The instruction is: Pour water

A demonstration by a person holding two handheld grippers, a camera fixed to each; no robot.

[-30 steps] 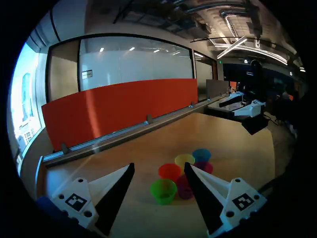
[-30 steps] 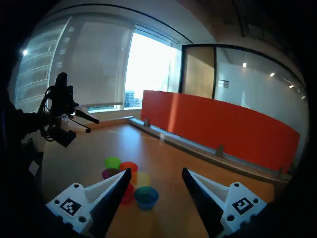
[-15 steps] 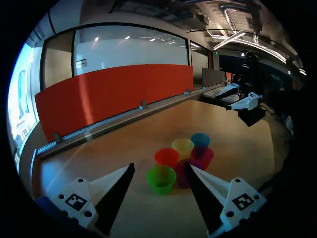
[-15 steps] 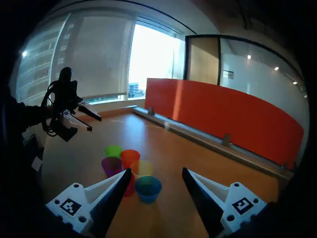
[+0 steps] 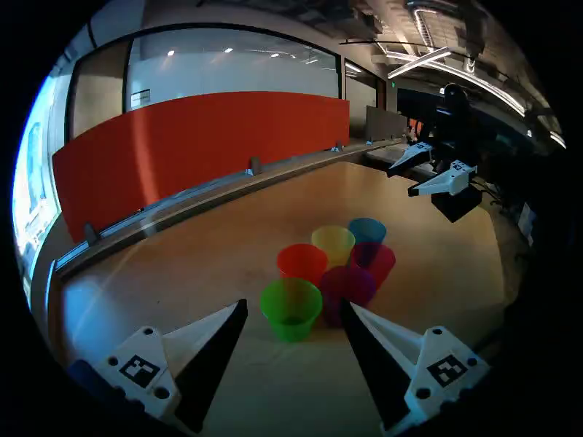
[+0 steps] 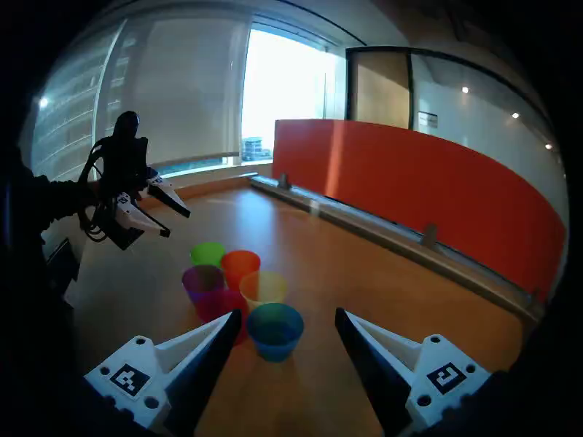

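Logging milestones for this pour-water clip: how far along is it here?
Barely started. Done: nothing visible; the green cup and blue cup look empty, and the six cups stand clustered on the table. In hand: nothing; the left gripper and right gripper are both open, hovering on opposite sides of the cluster. Left: grasp a cup, pour into another, set it down.

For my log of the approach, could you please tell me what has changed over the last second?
Both the left gripper and right gripper have moved closer to the cluster of six cups. Both stay open and empty; the cups sit unmoved on the table.
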